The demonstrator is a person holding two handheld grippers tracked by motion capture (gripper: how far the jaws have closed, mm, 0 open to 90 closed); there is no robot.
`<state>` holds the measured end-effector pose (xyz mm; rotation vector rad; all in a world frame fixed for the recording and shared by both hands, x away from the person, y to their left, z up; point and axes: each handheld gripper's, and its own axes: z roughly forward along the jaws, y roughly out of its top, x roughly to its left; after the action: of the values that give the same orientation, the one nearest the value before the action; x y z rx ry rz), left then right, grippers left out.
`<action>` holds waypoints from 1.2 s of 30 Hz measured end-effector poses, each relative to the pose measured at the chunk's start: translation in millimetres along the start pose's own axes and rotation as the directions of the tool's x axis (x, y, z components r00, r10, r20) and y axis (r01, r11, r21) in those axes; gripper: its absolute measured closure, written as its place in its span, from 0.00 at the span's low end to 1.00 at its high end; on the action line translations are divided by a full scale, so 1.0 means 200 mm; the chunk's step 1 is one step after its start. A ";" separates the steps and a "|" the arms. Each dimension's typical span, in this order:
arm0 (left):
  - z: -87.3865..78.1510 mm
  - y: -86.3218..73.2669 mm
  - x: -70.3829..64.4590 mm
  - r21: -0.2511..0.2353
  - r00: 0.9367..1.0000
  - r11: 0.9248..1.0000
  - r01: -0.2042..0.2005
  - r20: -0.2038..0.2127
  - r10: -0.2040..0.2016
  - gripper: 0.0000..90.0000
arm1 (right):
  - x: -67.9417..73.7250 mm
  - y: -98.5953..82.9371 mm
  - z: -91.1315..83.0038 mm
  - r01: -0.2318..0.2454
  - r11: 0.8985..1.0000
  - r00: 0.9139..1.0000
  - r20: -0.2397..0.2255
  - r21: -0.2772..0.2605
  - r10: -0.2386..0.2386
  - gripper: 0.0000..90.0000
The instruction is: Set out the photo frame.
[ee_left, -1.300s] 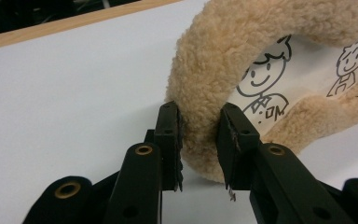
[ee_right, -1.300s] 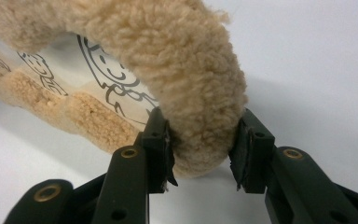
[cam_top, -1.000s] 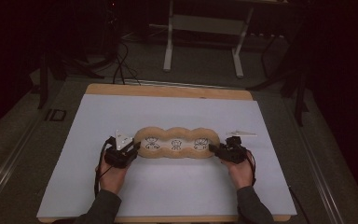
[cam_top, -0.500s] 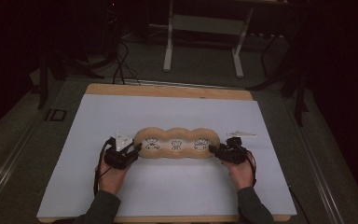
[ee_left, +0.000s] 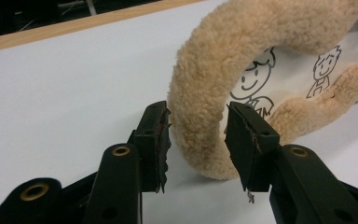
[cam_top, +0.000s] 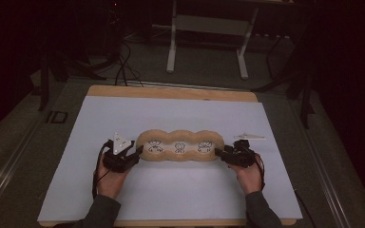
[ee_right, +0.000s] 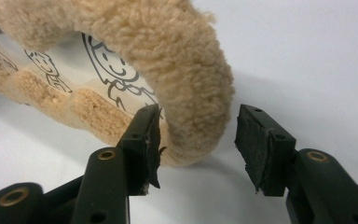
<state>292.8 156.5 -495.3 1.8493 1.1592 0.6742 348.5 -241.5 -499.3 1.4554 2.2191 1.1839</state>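
Left claw [cam_top: 136, 153] open around one end of fluffy tan toy [cam_top: 180, 145], right claw [cam_top: 220, 154] open around other end; both hands low, toy flat mid-table [cam_top: 171, 109]

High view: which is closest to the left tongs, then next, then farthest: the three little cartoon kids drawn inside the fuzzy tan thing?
From the left tongs:
1. Left drawing, in the nearest ring of the plush tray, just beside the tongs.
2. Middle drawing, in the centre ring.
3. Right drawing, in the far ring, next to the right tongs.
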 end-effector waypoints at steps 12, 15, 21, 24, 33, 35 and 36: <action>-0.06 0.02 0.04 -0.032 1.000 0.999 0.021 0.013 -0.020 0.64 | -0.03 -0.02 -0.09 0.028 1.000 0.999 0.016 0.003 -0.028 0.52; -0.09 0.02 0.07 -0.031 0.999 0.999 0.041 0.026 -0.040 0.64 | -0.05 -0.04 -0.11 0.015 1.000 1.000 0.014 -0.005 -0.015 0.51; -0.11 0.01 0.10 -0.014 0.998 0.999 0.045 0.048 -0.044 0.62 | -0.07 -0.07 -0.09 0.010 1.000 1.000 0.028 0.013 -0.010 0.51; -0.12 0.00 0.13 -0.011 0.997 0.999 0.052 0.052 -0.051 0.61 | -0.07 -0.08 -0.09 0.010 1.000 0.999 0.030 0.015 -0.010 0.50; -0.10 -0.07 0.23 0.052 0.998 0.997 0.062 0.007 -0.063 0.58 | -0.12 -0.11 -0.10 0.001 0.999 0.999 0.055 0.033 -0.003 0.49; -0.09 -0.08 0.23 0.069 0.998 0.996 0.060 -0.006 -0.059 0.57 | -0.13 -0.11 -0.10 -0.001 0.999 0.998 0.061 0.035 -0.001 0.49; -0.08 -0.08 0.24 0.076 0.998 0.995 0.059 -0.009 -0.059 0.57 | -0.14 -0.11 -0.11 -0.007 0.999 0.998 0.063 0.036 0.005 0.49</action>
<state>292.7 209.2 -500.9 1.8697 1.2548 0.6106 334.7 -279.4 -508.1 1.4927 2.2071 1.0891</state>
